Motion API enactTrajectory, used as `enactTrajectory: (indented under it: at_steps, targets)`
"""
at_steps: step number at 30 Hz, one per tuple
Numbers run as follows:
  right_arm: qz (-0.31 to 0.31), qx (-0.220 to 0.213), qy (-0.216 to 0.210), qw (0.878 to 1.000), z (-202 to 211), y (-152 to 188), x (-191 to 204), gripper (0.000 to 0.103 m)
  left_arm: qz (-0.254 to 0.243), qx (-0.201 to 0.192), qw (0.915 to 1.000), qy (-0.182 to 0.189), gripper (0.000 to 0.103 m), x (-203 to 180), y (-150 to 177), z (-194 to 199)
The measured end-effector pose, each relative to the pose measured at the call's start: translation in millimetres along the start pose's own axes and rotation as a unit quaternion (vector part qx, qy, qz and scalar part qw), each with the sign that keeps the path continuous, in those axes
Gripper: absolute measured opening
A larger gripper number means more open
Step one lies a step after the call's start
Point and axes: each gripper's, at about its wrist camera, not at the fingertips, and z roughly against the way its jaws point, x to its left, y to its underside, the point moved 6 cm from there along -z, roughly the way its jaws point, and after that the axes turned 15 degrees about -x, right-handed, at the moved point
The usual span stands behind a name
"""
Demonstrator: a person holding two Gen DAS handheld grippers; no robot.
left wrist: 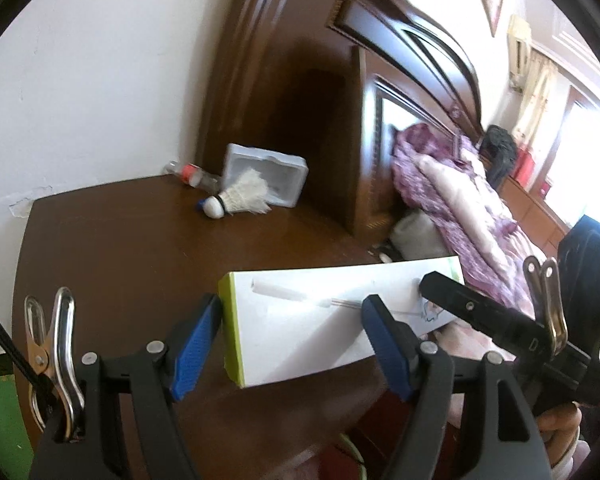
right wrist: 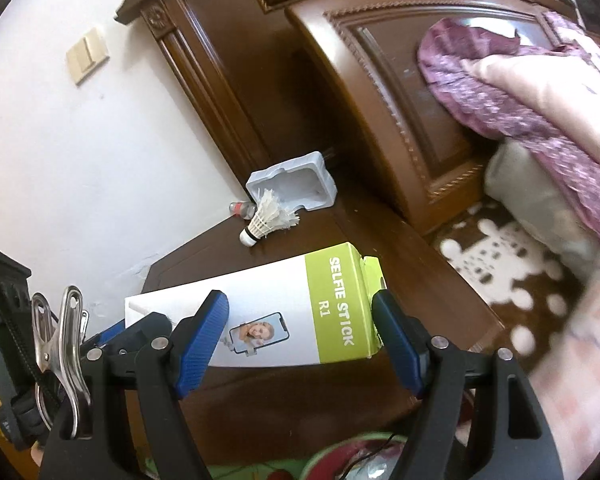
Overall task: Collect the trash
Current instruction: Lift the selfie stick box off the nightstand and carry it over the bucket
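Left claw (left wrist: pixel 296 336): blue pads clamped on one end of the long white-and-green cardboard selfie-stick box (left wrist: pixel 332 320), the left pad pressed to its green end face, the right pad set against its white side.
Right claw (right wrist: pixel 300 336): clamped on the other end of that box, one blue pad on the white panel, the other against the torn green flap; in the left wrist view its black finger reaches onto the box's far end.
Box: held between both claws, clear above the front edge of the dark brown wooden surface (left wrist: pixel 132 248), tilted, "SELFIE STICK R1" showing on the green band in the right wrist view.
Metal clips: one shiny spring clip (left wrist: pixel 56 356) hangs at the side of each claw body.
Middle of the surface: bare wood.
Far corner: a white feather shuttlecock (left wrist: pixel 240 198) lies on its side, cork toward us, touching a white moulded foam packing tray (left wrist: pixel 268 172); just behind, a small clear plastic bottle with a red label (left wrist: pixel 190 174) lies against the white wall (left wrist: pixel 100 80).
Beyond: carved dark wooden headboard (right wrist: pixel 380 92), then a purple-and-pink quilt (right wrist: pixel 532 96) heaped on the bed.
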Motion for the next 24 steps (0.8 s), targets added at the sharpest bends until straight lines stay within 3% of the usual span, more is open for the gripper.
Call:
enactTrajectory:
  at_steps: [12, 24]
  targets:
    - [0.007, 0.005, 0.031, 0.999, 96, 44, -11, 0.077, -0.017, 0.018, 0.9995, 0.022, 0.076, -47, 62, 70]
    - [-0.043, 0.035, 0.056, 0.997, 142, 125, -51, 0.077, -0.044, 0.073, 0.9958, 0.032, 0.076, -60, 148, 89]
